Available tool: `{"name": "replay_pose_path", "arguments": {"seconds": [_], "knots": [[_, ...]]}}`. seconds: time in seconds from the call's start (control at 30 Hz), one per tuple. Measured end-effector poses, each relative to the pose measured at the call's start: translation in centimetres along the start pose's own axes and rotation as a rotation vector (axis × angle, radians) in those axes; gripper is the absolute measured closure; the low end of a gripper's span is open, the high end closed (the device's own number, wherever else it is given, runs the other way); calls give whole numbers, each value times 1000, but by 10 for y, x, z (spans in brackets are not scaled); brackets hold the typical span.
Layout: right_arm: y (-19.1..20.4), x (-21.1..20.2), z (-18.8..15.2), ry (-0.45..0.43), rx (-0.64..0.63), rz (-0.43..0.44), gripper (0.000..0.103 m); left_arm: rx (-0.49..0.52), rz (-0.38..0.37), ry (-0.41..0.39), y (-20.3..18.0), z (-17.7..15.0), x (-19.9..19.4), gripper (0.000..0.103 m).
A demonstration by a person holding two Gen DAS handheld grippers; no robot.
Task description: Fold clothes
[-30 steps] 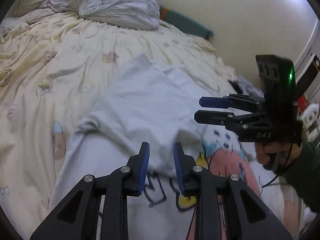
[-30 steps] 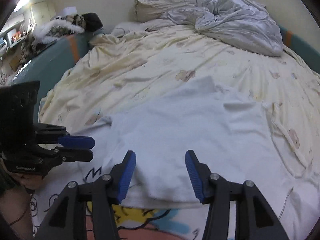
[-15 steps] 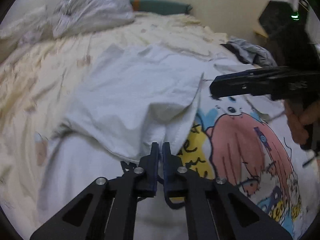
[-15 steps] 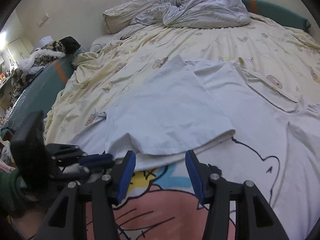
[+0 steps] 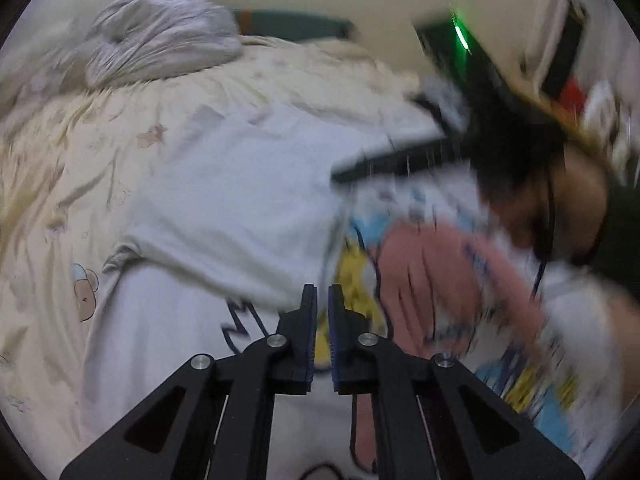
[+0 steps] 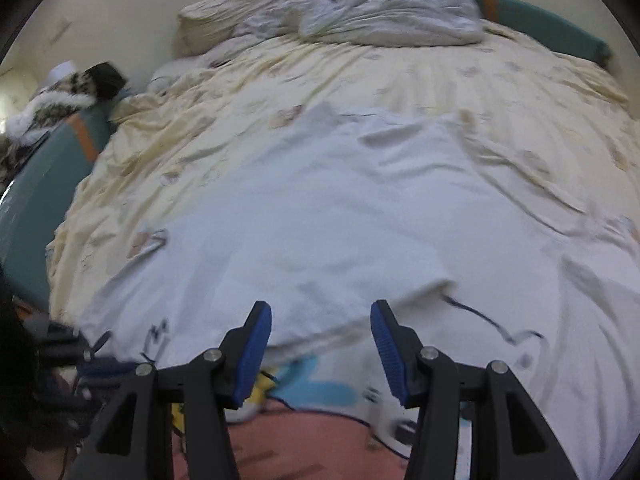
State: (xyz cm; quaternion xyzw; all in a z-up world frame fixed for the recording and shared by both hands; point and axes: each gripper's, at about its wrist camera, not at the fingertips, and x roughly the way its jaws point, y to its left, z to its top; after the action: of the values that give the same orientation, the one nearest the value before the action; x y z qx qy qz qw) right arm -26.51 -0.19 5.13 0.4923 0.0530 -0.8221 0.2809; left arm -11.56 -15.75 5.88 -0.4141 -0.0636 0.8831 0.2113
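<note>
White tee (image 6: 340, 216) w/ cartoon print lies on my bed (image 6: 500, 92), top folded over. My left gripper (image 5: 322, 312) is opening, nothing between; right gripper (image 6: 320, 344) half-open, empty, above fold edge.

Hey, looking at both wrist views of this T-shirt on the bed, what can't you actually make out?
- Left wrist view: right gripper is smeared by motion blur; its jaw opening is unreadable there.
- Left wrist view: the cartoon print on the T-shirt is blurred, partly under the folded flap.
- Right wrist view: left gripper sits dark and blurred at the frame edge.
- Left gripper: jaws opening slightly; pinched cloth unclear.
</note>
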Motion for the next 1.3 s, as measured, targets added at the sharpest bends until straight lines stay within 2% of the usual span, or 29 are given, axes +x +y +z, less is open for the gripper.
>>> {"name": "replay_pose_path", "arguments": {"seconds": [0.1,0.17,0.2,0.3,0.4,0.47,0.53,0.6,0.67,0.73,0.77,0.87,0.97,1.0,1.1,1.17,1.2,1.3], "knots": [[32,18,-3,9,-156,-62,51,-165,-31,-34,31,11,-8,95],[45,32,-14,43,-203,-18,51,-253,-29,-55,51,12,-10,95],[54,36,-23,56,-234,3,51,-291,-23,-58,60,11,-11,95],[74,29,-43,61,-358,-52,51,-360,9,-75,79,7,-17,95],[76,12,-42,36,-367,-63,51,-397,34,-94,87,7,-23,91],[75,3,-29,-17,-327,-57,51,-415,52,-111,91,8,-26,91],[72,8,-16,-27,-266,-24,51,-431,70,-130,94,9,-28,91],[74,23,-9,-1,-237,5,51,-473,96,-149,101,10,-29,85],[80,40,-17,51,-261,0,51,-521,115,-145,111,10,-27,83],[86,49,-34,78,-297,-40,50,-528,146,-115,116,10,-23,83],[87,44,-40,58,-296,-47,50,-531,162,-100,118,9,-21,83],[85,25,-47,51,-265,-35,50,-533,208,-60,123,9,-15,79],[83,10,-48,25,-244,-25,50,-438,306,-47,116,15,-8,76],[83,8,-47,19,-239,-23,50,-387,324,-34,113,20,-1,73],[79,7,-44,15,-217,-19,50,-253,349,81,109,28,30,71],[79,12,-41,19,-206,-13,50,-262,350,118,113,25,37,70],[79,14,-39,19,-203,-11,50,-275,355,127,117,24,38,66],[78,10,-34,-6,-196,-2,50,-300,438,124,131,21,41,63]]}}
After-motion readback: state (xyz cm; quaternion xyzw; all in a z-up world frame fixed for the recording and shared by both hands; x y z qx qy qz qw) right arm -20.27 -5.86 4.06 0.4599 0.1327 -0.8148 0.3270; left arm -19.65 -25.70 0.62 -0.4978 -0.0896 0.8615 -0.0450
